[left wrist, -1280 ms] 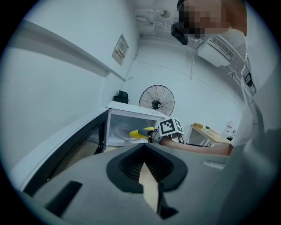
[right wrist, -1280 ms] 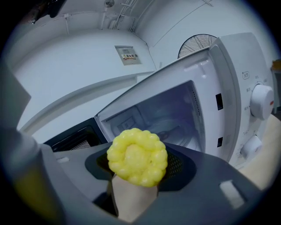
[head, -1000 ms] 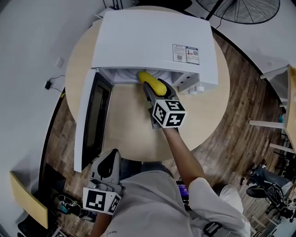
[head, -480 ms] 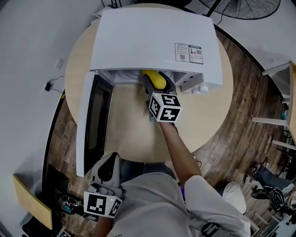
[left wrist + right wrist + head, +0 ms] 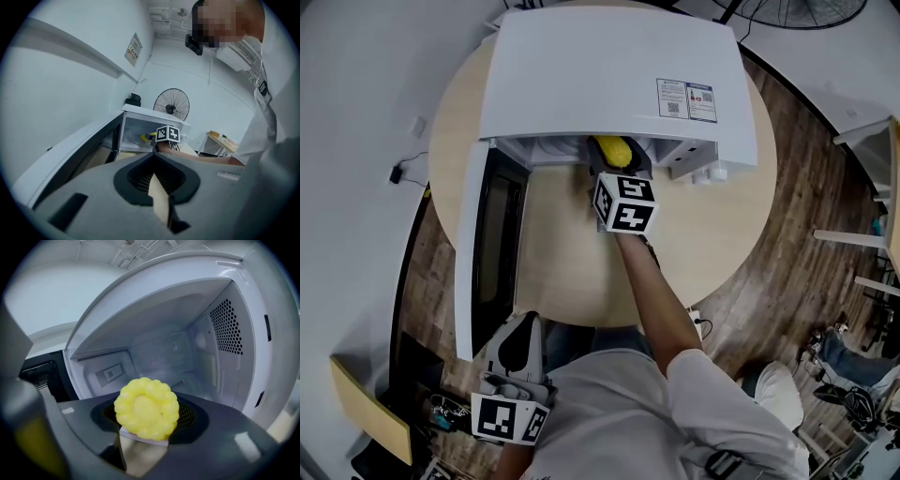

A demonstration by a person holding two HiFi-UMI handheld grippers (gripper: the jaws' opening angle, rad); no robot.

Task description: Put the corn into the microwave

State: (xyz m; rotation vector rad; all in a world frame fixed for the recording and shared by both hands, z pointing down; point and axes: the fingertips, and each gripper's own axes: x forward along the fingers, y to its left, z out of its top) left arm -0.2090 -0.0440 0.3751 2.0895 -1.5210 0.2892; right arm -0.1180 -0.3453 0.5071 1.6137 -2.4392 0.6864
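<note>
The right gripper (image 5: 617, 161) pinches the corn (image 5: 146, 408) along its length, so the knobbly, rounded yellow cob goes end-first into the open mouth of the boxy white microwave (image 5: 609, 75); it appears not yet set down on the smooth cavity floor. The dark-windowed door (image 5: 487, 244) stands swung wide at the left to clear the way. The left gripper (image 5: 517, 339), jaws pressed together and empty, waits off the near edge of the round, pale wooden table (image 5: 562, 272).

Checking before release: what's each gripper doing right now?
Left gripper: closed, holding nothing.
Right gripper: closed on the corn, at the open microwave.
</note>
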